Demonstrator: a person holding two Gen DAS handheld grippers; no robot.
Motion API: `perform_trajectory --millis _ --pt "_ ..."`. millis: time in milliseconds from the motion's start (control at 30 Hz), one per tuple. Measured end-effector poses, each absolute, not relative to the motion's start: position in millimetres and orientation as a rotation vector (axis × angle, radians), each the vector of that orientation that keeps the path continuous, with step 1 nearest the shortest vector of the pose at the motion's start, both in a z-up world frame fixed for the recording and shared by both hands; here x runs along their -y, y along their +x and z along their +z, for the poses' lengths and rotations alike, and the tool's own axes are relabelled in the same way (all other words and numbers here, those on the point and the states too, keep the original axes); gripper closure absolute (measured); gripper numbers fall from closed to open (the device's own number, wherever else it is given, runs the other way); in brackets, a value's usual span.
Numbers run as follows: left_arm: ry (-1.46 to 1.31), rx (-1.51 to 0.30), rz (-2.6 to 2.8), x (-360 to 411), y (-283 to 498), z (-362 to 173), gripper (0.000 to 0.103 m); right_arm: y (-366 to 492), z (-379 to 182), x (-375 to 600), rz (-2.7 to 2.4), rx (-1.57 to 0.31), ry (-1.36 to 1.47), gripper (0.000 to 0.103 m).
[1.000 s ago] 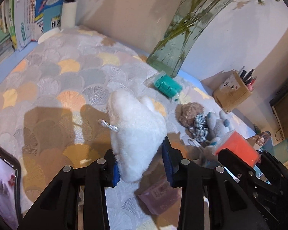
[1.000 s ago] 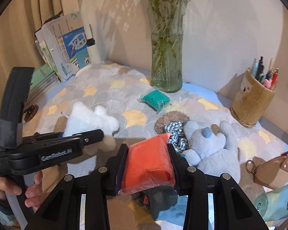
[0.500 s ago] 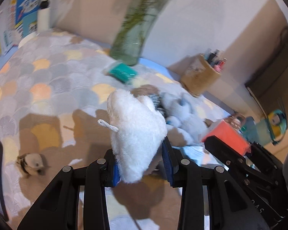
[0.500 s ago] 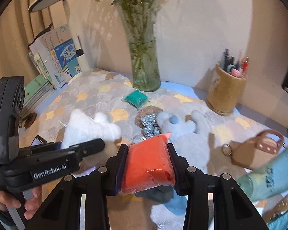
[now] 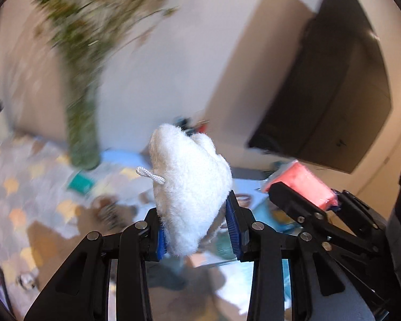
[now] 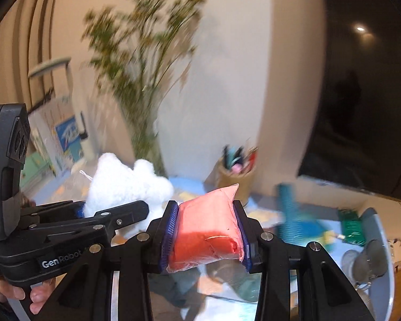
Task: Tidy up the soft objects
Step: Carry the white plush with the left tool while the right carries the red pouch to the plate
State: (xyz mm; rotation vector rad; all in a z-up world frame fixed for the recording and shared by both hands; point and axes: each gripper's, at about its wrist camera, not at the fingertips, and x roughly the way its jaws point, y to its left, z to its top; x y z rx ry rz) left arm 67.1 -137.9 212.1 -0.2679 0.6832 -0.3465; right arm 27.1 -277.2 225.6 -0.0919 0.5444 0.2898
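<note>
My left gripper (image 5: 196,230) is shut on a white fluffy plush (image 5: 187,187) with a small cord loop on its side, held up above the table. My right gripper (image 6: 205,236) is shut on an orange soft packet in clear wrap (image 6: 207,234), also lifted. In the left wrist view the orange packet (image 5: 304,186) and the right gripper show at the right. The right wrist view has the white plush (image 6: 123,184) at the left, in the left gripper, with a hand below it. The table behind is blurred.
A glass vase with green stems (image 6: 147,144) stands at the back, a woven pen holder (image 6: 236,179) to its right. Books (image 6: 64,136) lean at the far left. A dark screen (image 6: 366,85) fills the right. A grey round bin rim (image 6: 385,254) shows lower right.
Both grippers have risen from the table and swung to the right, each still holding its object. The plush toys on the table have slid down and out of clear sight.
</note>
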Motion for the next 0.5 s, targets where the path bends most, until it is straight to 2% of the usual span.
perform_trajectory --millis 233,500 --pt "-0.166 -0.649 -0.516 214 68 242 0.070 3 252 351 0.098 -0.497 -0.038 0.064" --pt "-0.051 -0.690 -0.725 296 51 234 0.070 -36 245 459 -0.159 -0.521 0.089 0.064"
